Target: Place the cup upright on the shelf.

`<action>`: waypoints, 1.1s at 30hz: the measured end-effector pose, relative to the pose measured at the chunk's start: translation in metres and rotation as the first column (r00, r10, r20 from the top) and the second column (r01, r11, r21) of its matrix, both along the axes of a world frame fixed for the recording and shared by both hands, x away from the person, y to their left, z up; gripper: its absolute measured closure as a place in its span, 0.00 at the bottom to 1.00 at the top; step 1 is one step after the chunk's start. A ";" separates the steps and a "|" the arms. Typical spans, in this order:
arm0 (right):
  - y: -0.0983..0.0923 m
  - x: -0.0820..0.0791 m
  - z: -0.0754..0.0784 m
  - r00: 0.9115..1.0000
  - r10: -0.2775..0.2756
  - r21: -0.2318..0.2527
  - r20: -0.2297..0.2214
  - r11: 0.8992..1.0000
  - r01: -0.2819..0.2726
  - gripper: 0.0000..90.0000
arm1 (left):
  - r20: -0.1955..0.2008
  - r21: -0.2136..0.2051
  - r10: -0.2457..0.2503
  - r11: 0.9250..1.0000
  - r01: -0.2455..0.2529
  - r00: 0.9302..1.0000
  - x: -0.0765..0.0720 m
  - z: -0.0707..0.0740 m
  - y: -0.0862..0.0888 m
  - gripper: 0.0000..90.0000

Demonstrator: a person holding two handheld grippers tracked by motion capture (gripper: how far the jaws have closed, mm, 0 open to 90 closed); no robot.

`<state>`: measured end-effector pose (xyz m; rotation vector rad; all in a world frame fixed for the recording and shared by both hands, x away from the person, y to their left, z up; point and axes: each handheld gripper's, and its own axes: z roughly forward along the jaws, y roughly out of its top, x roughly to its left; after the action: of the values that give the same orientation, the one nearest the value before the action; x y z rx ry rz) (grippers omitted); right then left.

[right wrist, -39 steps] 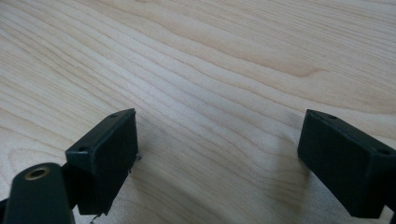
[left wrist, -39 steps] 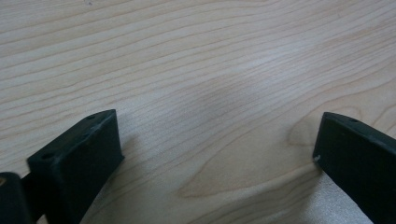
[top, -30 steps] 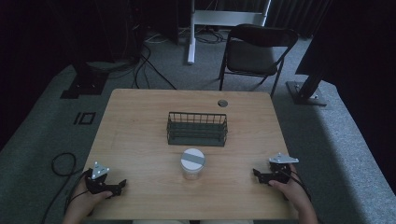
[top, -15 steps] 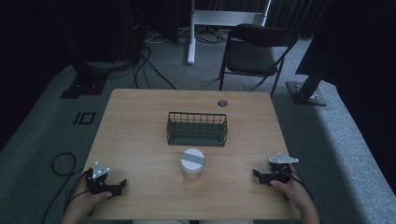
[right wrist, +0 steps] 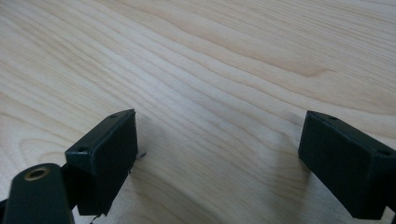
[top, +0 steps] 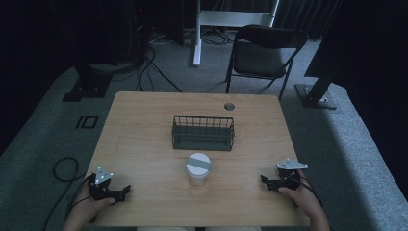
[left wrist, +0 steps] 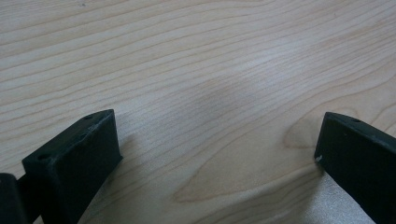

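A clear jar with a white lid (top: 198,168) stands on the wooden table (top: 144,139), near the front middle. Behind it sits a dark wire basket (top: 203,132). My left gripper (top: 126,189) rests on the table at the front left, held by a hand, open. My right gripper (top: 263,180) rests at the front right, also open. In the left gripper view the gripper (left wrist: 215,140) has its jaws wide apart over bare wood. In the right gripper view the gripper (right wrist: 219,140) likewise holds nothing between its jaws.
A round cable hole (top: 229,106) is near the table's far edge. A black folding chair (top: 262,55) stands behind the table. Cables (top: 62,168) lie on the grey floor at the left.
The right gripper has shifted slightly; the left gripper, jar and basket stay where they were.
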<state>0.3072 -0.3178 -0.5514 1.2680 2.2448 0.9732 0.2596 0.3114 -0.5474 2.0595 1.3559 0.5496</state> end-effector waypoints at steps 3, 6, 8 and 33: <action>0.002 -0.002 0.001 1.000 0.011 0.032 0.013 0.999 -0.011 0.13 | 0.000 0.000 0.000 1.000 0.000 1.000 0.000 0.000 0.000 0.00; 0.005 -0.003 0.002 1.000 0.023 0.031 0.018 0.999 -0.023 0.13 | 0.000 0.000 0.000 1.000 0.000 1.000 0.000 0.000 0.000 0.00; 0.009 -0.003 0.005 0.999 0.037 0.029 0.025 0.999 -0.038 0.13 | 0.001 -0.001 0.000 1.000 0.000 1.000 0.000 0.000 0.000 0.00; 0.071 -0.001 0.017 0.972 0.226 0.094 0.066 0.968 -0.231 0.13 | 0.000 0.000 -0.001 1.000 0.001 1.000 0.000 0.000 0.000 0.00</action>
<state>0.3067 -0.2465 -0.5346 1.0229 2.3626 1.2035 0.2596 0.3115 -0.5474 2.0601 1.3551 0.5498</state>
